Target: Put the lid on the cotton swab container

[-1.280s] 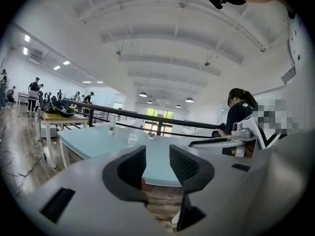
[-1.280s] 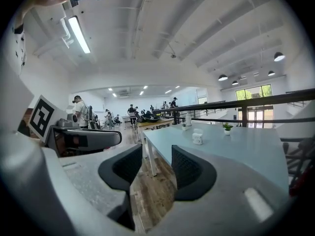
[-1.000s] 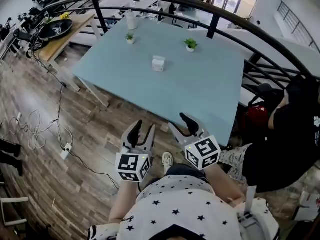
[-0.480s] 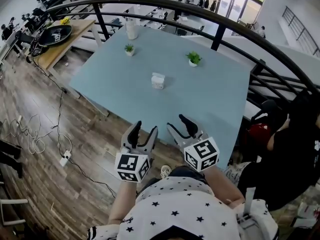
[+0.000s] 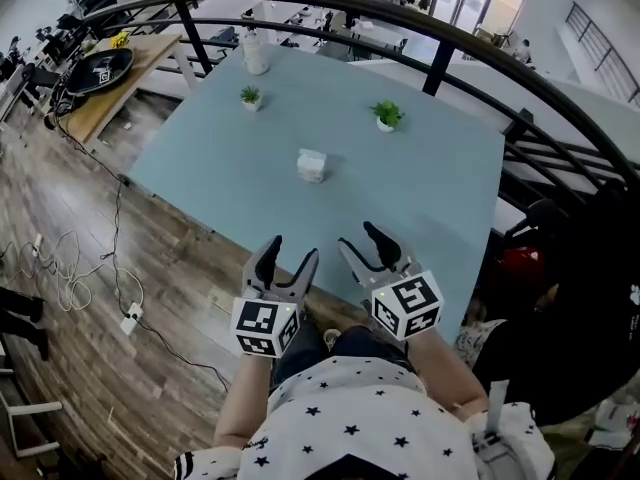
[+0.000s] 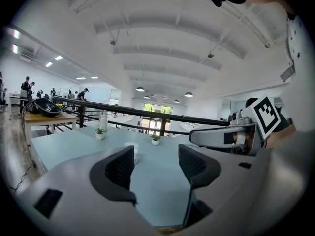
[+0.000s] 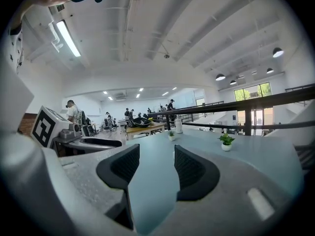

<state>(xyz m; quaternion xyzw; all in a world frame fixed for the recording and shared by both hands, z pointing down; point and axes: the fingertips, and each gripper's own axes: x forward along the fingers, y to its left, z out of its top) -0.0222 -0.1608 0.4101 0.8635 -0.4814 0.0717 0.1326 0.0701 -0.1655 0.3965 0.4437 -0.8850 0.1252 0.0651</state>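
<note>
The cotton swab container (image 5: 312,165) is a small white box standing near the middle of the pale blue table (image 5: 430,188). I cannot make out a separate lid from here. In the left gripper view the container (image 6: 134,150) peeks out past the left jaw, far ahead. My left gripper (image 5: 290,253) hangs over the table's near edge, its jaws opening with nothing between them. My right gripper (image 5: 360,240) is beside it, open and empty. Both are well short of the container.
Two small potted plants (image 5: 250,96) (image 5: 386,115) and a clear bottle (image 5: 255,53) stand at the table's far side. A dark curved railing (image 5: 440,43) runs behind the table. A seated person in black (image 5: 590,298) is at the right. Cables (image 5: 70,268) lie on the wooden floor.
Both grippers have moved slightly forward toward the table's near edge. The left gripper's jaws have spread wider.
</note>
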